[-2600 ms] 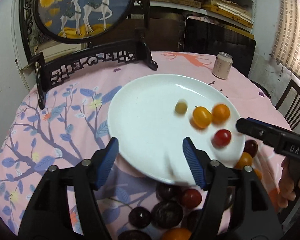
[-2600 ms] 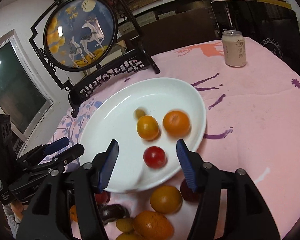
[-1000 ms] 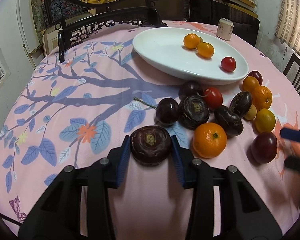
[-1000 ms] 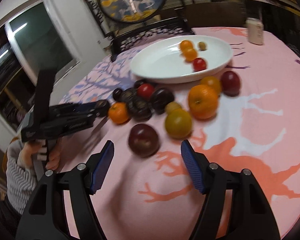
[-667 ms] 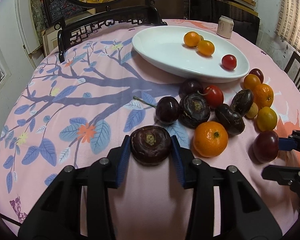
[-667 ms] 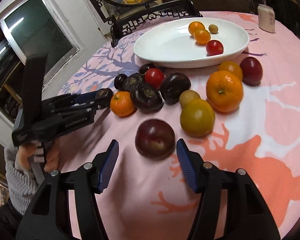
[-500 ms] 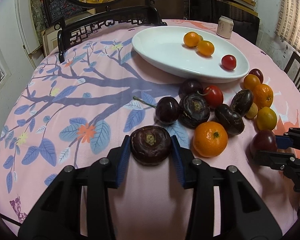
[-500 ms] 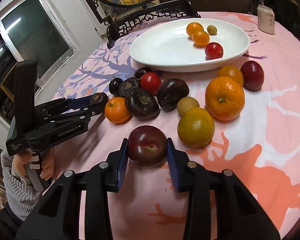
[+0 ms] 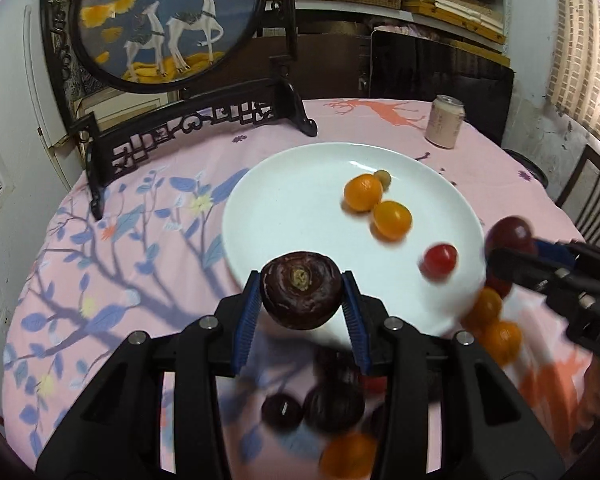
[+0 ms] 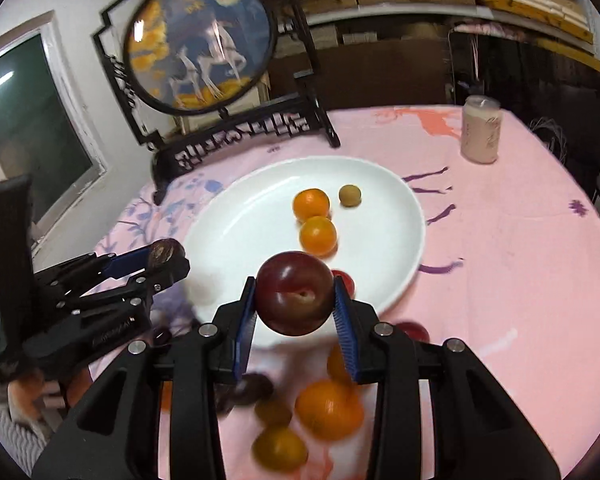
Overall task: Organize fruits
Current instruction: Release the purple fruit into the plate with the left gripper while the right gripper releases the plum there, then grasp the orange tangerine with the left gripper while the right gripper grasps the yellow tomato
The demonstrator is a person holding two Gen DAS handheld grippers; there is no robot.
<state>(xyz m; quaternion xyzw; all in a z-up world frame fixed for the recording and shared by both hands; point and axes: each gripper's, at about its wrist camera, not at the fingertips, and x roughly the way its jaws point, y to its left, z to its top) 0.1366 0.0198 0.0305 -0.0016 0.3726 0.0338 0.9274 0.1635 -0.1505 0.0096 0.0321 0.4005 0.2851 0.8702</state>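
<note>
My left gripper is shut on a dark brown-purple round fruit and holds it in the air over the near rim of the white plate. A red-purple plum is clamped in my right gripper, also above the plate's near edge. On the plate lie two orange fruits, a small greenish one and a red cherry tomato. In the left wrist view the right gripper enters from the right with the plum.
Loose dark fruits and orange ones lie blurred on the pink cloth below the grippers. A drink can stands at the back right. A black carved stand with a round deer picture stands behind the plate. A chair is at the right.
The right gripper closed on the plum. Both grippers then lifted their fruits off the cloth and carried them forward to the plate's near edge.
</note>
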